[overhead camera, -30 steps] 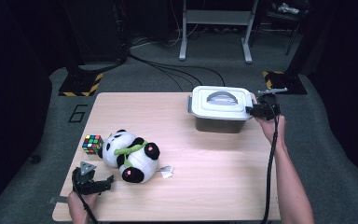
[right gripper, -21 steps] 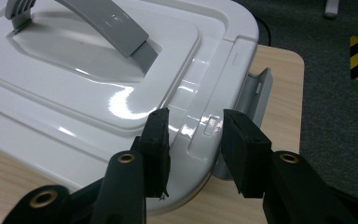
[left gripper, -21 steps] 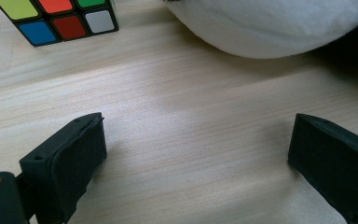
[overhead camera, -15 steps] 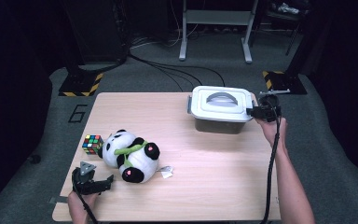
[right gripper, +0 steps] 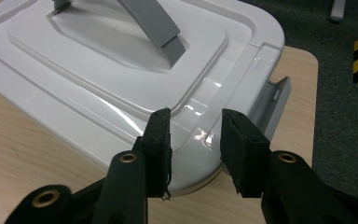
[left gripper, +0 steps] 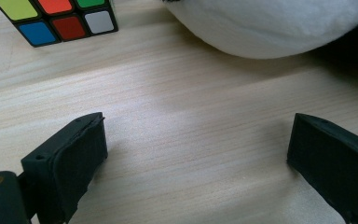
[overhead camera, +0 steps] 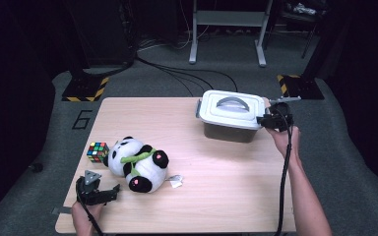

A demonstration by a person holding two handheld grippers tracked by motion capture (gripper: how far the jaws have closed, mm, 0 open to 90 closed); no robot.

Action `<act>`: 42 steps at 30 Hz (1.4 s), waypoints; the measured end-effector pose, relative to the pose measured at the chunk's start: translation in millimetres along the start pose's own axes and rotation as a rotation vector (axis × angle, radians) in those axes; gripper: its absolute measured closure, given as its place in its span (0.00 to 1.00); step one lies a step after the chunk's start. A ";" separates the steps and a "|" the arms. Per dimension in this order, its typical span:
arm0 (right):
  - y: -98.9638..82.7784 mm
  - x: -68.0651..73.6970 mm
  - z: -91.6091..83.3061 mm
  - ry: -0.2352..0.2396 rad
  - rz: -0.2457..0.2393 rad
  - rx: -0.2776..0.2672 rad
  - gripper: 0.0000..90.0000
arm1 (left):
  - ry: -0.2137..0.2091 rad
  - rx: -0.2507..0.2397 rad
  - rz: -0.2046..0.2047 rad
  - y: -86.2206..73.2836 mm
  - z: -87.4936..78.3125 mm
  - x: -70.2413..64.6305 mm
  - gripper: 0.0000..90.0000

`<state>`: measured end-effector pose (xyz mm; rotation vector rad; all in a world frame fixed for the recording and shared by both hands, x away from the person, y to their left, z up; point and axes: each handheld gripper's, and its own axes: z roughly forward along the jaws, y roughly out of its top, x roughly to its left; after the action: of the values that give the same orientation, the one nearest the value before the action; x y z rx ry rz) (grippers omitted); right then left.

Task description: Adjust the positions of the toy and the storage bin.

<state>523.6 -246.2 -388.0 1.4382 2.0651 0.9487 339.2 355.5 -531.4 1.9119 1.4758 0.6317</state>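
Observation:
A white lidded box (overhead camera: 229,109) with a grey handle (right gripper: 154,23) stands at the table's far right. My right gripper (overhead camera: 262,120) is at its right end. Its jaws stand narrow around the lid's rim (right gripper: 193,135) at a corner, shut on it. A grey side latch (right gripper: 272,105) hangs just beyond. At the near left, my left gripper (overhead camera: 110,191) rests low over the wood, open (left gripper: 196,154) with nothing between its jaws. A plush panda (overhead camera: 138,164) lies just ahead of it, its white body (left gripper: 270,25) close. A colour cube (overhead camera: 97,151) (left gripper: 60,18) sits beside the panda.
A small white tag (overhead camera: 176,182) lies by the panda's foot. The wooden table (overhead camera: 211,196) ends close behind the box and right of it. Dark floor with cables and stand legs (overhead camera: 226,29) lies beyond.

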 end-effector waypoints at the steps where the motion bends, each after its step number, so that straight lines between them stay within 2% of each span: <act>1: 0.5 0.3 0.5 0.003 0.007 0.001 0.68 | 0.000 0.000 0.000 0.0 0.0 0.0 0.05; 3: 1.0 0.2 0.7 0.002 0.012 0.003 0.67 | 0.000 0.000 0.000 0.0 0.0 0.0 0.05; 4: 1.2 -1.4 0.8 0.000 -0.003 0.001 0.67 | 0.000 -0.001 -0.001 0.0 0.0 0.0 0.05; 6: 1.2 -4.3 -1.0 -0.013 0.011 -0.021 0.67 | 0.000 -0.001 0.000 0.0 0.0 0.0 0.05; 8: 0.9 -12.0 -4.7 -0.045 0.032 -0.056 0.67 | 0.000 -0.001 0.000 -0.1 0.0 -0.1 0.05; 9: 0.9 -12.0 -4.7 -0.045 0.032 -0.056 0.67 | 0.000 -0.001 0.000 -0.1 0.0 -0.1 0.05; 10: -0.3 -19.3 -6.7 -0.072 0.051 -0.068 0.67 | 0.000 -0.001 0.000 0.0 0.0 -0.1 0.05; 14: -2.2 -29.4 -4.0 -0.106 0.074 -0.052 0.70 | 0.000 -0.001 0.000 0.0 0.0 -0.1 0.05; 17: -6.1 -38.5 5.1 -0.104 0.108 -0.031 0.73 | 0.000 -0.001 0.000 0.0 0.0 -0.2 0.05; 23: -10.5 -46.2 21.6 -0.077 0.135 -0.008 0.74 | 0.000 -0.001 0.000 0.0 0.0 -0.1 0.05; 26: -11.3 -47.3 26.1 -0.070 0.148 -0.006 0.74 | 0.001 -0.006 -0.001 -0.2 0.3 -0.2 0.05; 27: -12.1 -47.5 29.3 -0.058 0.169 -0.002 0.77 | 0.000 -0.001 0.000 0.0 0.0 -0.1 0.05; 30: -12.2 -45.8 32.0 -0.050 0.164 0.000 0.83 | 0.000 -0.001 0.000 0.0 0.0 -0.1 0.05; 37: -11.1 -40.1 29.5 -0.077 0.206 0.018 0.85 | -0.002 0.005 0.003 0.2 -0.6 0.0 0.06; 38: -11.1 -39.7 28.9 -0.077 0.211 0.021 0.85 | 0.000 -0.005 0.001 -0.2 0.1 -0.3 0.06; 42: -10.6 -37.8 24.6 -0.072 0.208 0.032 0.86 | 0.000 -0.005 0.001 -0.2 0.1 -0.3 0.06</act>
<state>547.5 -276.9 -413.1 1.7043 1.9149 0.9320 339.0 355.2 -531.6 1.9089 1.4715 0.6352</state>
